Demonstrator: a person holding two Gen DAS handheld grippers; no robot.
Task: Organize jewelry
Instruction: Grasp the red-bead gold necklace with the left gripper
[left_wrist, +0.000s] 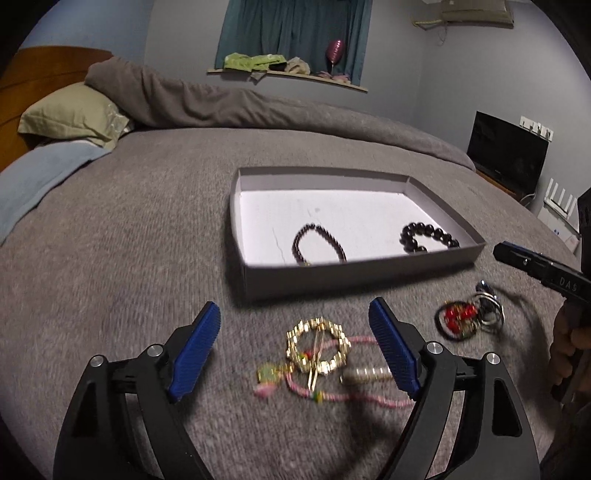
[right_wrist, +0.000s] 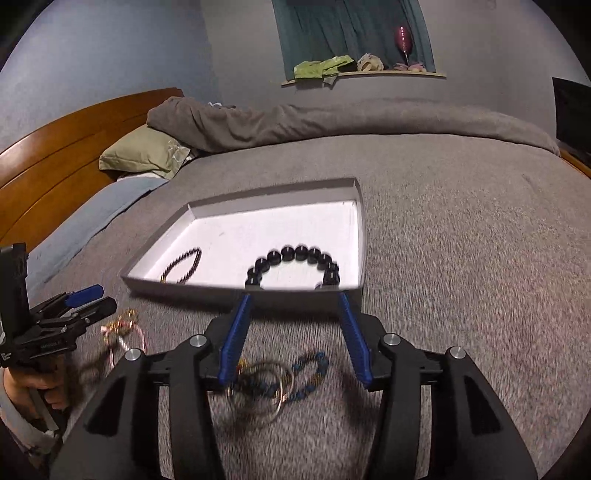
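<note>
so the grey box (left_wrist: 354, 275) sits on the bed (left_wrist: 110, 258) and already has two pieces in it: a thin dark bead bracelet (left_wrist: 318, 245) toward its left and a chunky black bead bracelet (left_wrist: 428, 236) toward its right corner. everything else is loose on the blanket just in front of the box, so i'd say we're partway through, on the pick-up step for the next piece.

left gripper (left_wrist: 295, 347) hangs over the gold link bracelet (left_wrist: 318, 345), which lies tangled with a pink beaded strand (left_wrist: 354, 397). jaws spread wide, nothing held. right gripper (right_wrist: 295, 332) is over its own little pile, silver rings (right_wrist: 258, 391) and a blue bead strand (right_wrist: 310, 376), jaws also wide apart and empty. there's a red bead piece (left_wrist: 458, 319) in that pile too.

next move imo: drop down and close on just one piece, and the tangles make that tricky, the pink strand may drag along.

only readable writing is "das" on the right gripper's side in the left view. the left gripper has a label too but it's too blurry.
</note>
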